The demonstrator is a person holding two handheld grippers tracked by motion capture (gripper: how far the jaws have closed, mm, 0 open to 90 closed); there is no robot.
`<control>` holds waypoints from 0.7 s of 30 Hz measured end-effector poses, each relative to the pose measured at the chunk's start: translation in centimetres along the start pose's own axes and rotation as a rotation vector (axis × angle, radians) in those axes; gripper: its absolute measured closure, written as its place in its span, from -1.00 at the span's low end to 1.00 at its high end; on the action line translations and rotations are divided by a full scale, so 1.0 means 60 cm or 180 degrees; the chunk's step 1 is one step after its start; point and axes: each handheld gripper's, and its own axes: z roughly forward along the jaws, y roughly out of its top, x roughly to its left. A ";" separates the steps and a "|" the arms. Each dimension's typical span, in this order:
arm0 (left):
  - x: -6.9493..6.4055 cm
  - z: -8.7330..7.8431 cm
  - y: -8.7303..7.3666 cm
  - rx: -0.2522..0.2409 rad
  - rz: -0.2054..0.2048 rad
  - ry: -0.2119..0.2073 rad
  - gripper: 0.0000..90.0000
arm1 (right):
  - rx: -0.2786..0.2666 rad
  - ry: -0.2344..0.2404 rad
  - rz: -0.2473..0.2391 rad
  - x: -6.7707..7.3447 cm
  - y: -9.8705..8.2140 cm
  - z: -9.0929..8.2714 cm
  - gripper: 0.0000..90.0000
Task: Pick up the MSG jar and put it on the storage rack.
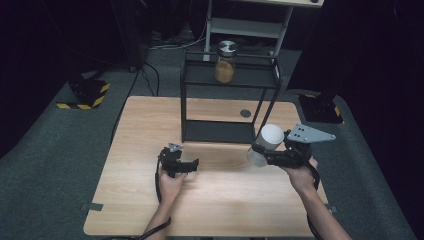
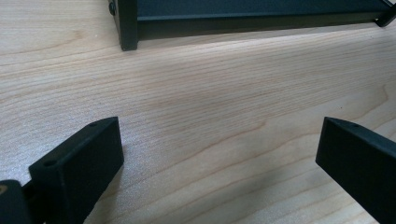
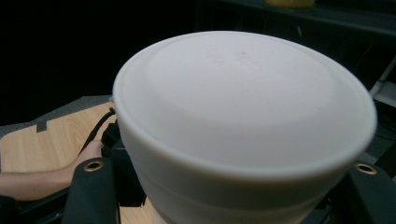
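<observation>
Right tongs (image 1: pixel 257 152) are clamped on the white canister (image 1: pixel 266 144), jaws pressing its sides; I hold it tilted, clear of the wooden table (image 1: pixel 150 115), at about four o'clock from the table's centre and just right of the black shelf frame's (image 1: pixel 220 131) base. In the right gripper view its round end (image 3: pixel 243 98) faces the camera. Left tongs (image 1: pixel 192 165) rest low at seven o'clock, jaws spread wide, bare tabletop between them. An amber-filled jar (image 1: pixel 225 62) stands on the upper shelf at twelve o'clock.
</observation>
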 end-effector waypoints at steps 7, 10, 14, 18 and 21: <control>0.000 0.000 0.000 0.0002 0.0007 0.0003 -0.98 | -0.0040 -0.0048 -0.0026 -0.013 0.028 -0.004 -0.24; 0.000 0.000 0.001 0.0013 0.0020 0.0004 -0.98 | -0.0058 -0.0060 -0.0019 -0.018 0.036 -0.006 -0.24; 0.000 0.000 0.001 0.0018 0.0024 0.0005 -0.98 | -0.0104 -0.0084 0.0004 -0.031 0.054 -0.009 -0.24; 0.000 0.000 0.000 0.0002 0.0004 0.0001 -0.98 | -0.0130 -0.0111 0.0007 -0.038 0.069 -0.011 -0.24; 0.000 0.000 0.000 -0.0002 -0.0001 0.0001 -0.98 | -0.0118 -0.0165 -0.0028 -0.039 0.081 -0.011 -0.24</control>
